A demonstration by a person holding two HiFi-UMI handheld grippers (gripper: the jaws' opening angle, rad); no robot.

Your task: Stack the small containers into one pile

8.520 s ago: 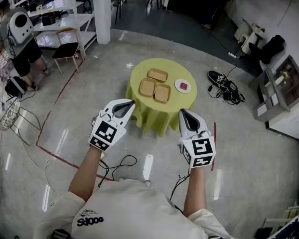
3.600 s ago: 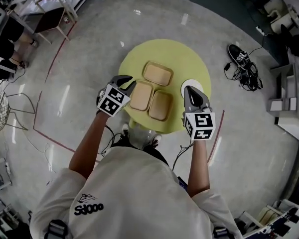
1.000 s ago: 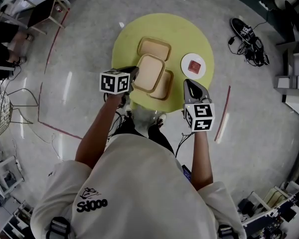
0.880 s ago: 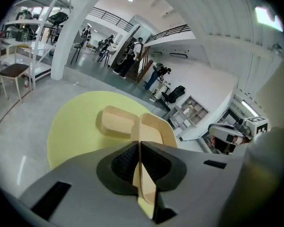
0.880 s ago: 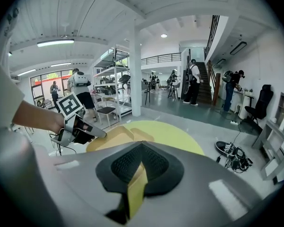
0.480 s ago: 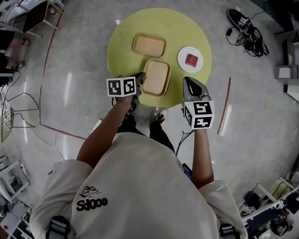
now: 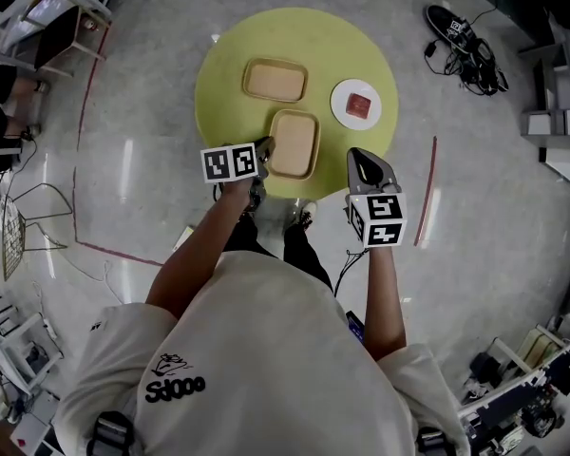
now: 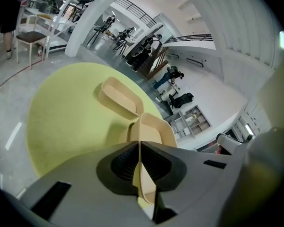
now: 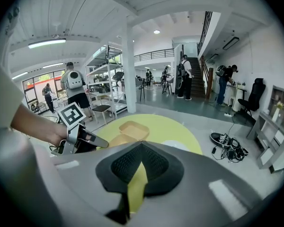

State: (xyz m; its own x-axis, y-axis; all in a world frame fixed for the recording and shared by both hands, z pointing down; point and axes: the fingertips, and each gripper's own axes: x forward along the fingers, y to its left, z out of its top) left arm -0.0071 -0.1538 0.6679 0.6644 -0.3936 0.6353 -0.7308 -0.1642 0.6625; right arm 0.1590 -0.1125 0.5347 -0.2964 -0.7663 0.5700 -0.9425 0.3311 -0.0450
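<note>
On the round yellow table [image 7: 226,57] one tan container [image 7: 275,80] sits alone at the far side. A second tan container [image 7: 295,144] lies nearer me, nested on top of another that is almost hidden beneath it. My left gripper [image 7: 265,148] is shut on the left rim of that top container [image 8: 154,126], whose thin wall shows between the pads. The lone container [image 8: 116,93] lies beyond it. My right gripper [image 7: 365,165] hovers off the table's near right edge, shut, nothing in it. From the right gripper view I see the left gripper [image 9: 92,140] at the containers [image 9: 132,128].
A white plate [image 7: 356,104] with a red piece on it rests at the table's right side. Shoes and cables [image 7: 461,36] lie on the floor at the far right. A red tape line [image 7: 426,193] runs beside my right arm. A chair [image 7: 66,12] stands far left.
The left gripper brought the held container down and towards me, from tilted above the others to nested on the near one. The right gripper drifted slightly.
</note>
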